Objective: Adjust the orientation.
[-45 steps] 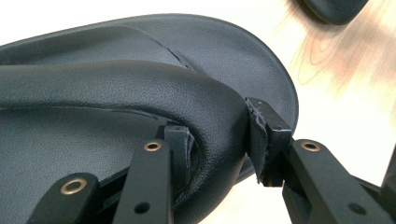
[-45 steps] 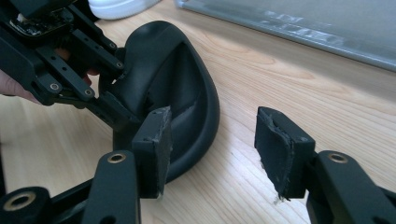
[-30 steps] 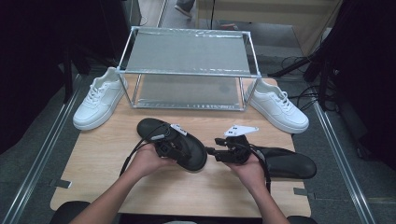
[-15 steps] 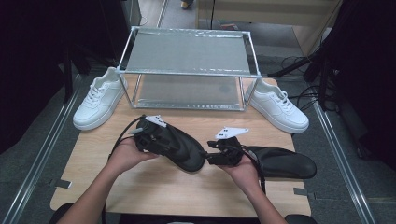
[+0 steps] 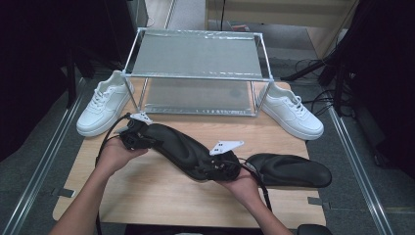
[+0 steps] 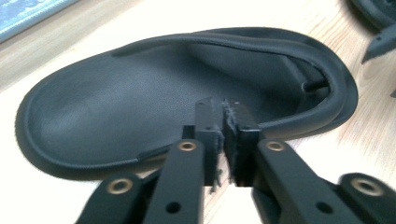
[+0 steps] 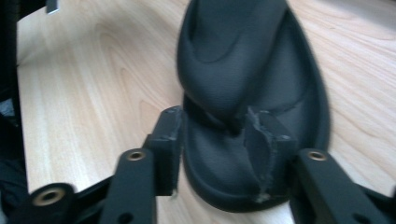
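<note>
A black insole (image 5: 181,147) lies slantwise on the wooden table (image 5: 147,196). My left gripper (image 5: 142,138) is at its far-left end. In the left gripper view its jaws (image 6: 223,135) have just closed, and the pads pinch the rim of the insole (image 6: 116,107). My right gripper (image 5: 221,169) is at the insole's near-right end. In the right gripper view its jaws (image 7: 217,140) have just been closing. They stand apart, astride the narrow end of the insole (image 7: 233,56). A second black insole (image 5: 288,169) lies flat to the right.
A metal-framed rack (image 5: 195,54) with two shelves stands at the back middle. One white sneaker (image 5: 103,103) sits to its left and another (image 5: 293,110) to its right. Bare wood lies in front of the insoles, near the table's front edge.
My left hand slid left along the insole to its far end and the jaws closed there. My right hand shifted left to the insole's near end.
</note>
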